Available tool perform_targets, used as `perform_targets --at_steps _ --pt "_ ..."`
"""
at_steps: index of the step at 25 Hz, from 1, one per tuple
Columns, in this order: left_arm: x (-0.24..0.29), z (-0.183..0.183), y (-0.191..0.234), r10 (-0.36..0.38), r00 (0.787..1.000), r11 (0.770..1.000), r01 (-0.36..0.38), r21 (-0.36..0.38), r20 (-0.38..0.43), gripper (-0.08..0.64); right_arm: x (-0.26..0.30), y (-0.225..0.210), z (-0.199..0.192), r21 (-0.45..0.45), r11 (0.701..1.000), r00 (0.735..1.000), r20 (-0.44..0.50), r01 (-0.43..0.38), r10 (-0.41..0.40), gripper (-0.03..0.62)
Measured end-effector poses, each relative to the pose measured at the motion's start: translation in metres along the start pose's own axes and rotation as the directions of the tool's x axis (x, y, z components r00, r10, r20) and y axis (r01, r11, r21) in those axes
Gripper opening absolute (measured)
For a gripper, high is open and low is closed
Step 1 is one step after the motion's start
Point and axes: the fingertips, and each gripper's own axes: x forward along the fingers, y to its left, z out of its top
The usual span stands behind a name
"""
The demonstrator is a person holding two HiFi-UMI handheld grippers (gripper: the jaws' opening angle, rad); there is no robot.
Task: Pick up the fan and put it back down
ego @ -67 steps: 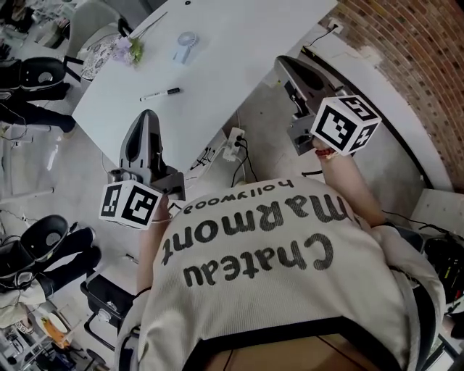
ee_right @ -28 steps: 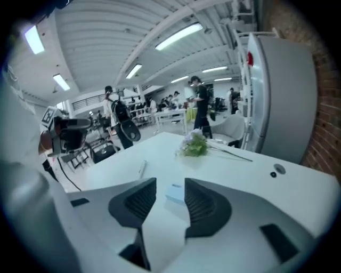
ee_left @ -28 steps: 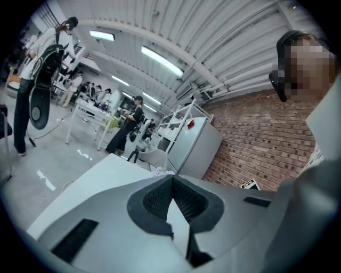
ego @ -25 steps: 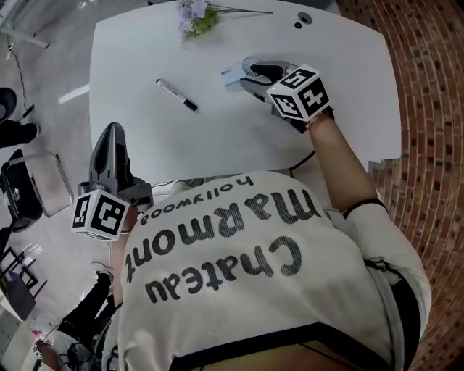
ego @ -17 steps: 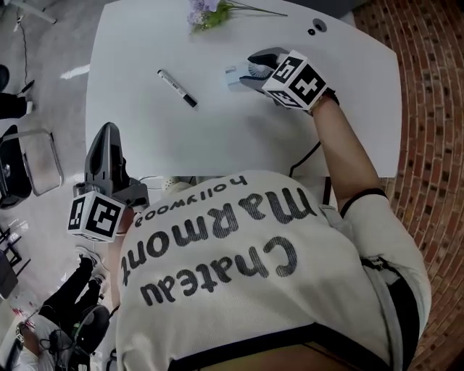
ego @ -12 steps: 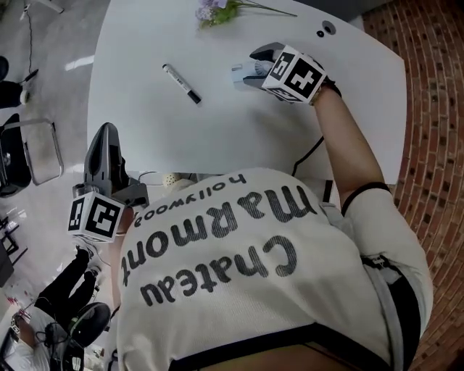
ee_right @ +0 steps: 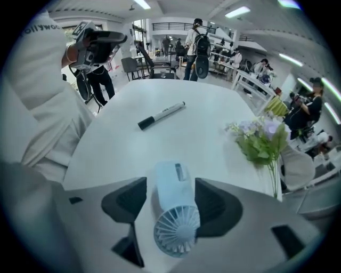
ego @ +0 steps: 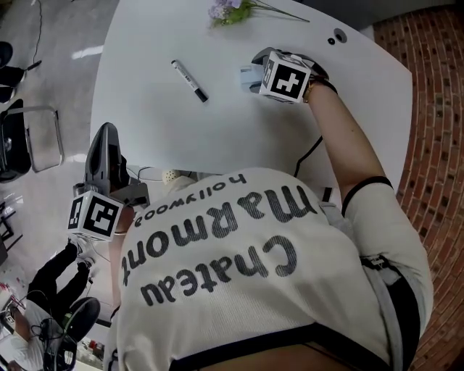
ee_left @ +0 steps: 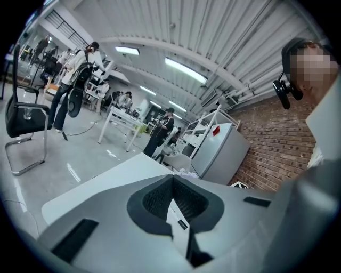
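The small pale-blue plastic hand fan (ee_right: 171, 186) lies on the white table (ego: 181, 130), at 12 o'clock in the head view. The right gripper (ee_right: 170, 205) stands over it — its jaws have just been opening and are wide apart, with the fan between them. The left gripper (ee_left: 173, 200), at 8 o'clock, has its jaws together, with nothing in them.

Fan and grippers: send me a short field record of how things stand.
fan: lying on the white table, between right jaws
right gripper: open, jaws just been opening, pointing down over fan
left gripper: shut, empty, off the table's near edge
marker: left of fan in head view, apart
flowers: far edge
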Motion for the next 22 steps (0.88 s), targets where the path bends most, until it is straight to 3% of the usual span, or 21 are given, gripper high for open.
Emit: perform_targets --at_steps 17,22 --pt "-0.003 -0.001 -0.002 -0.009 1.000 1.000 0.009 0.002 0.017 0.000 0.009 -0.005 -0.009 -0.067 0.997 0.997 -0.063 0.038 -0.042 0.218" --pt "-0.002 -0.002 -0.003 -0.023 0.999 1.000 0.023 0.006 0.021 0.000 0.006 -0.006 -0.013 -0.007 0.995 0.994 -0.045 0.096 -0.096 0.208"
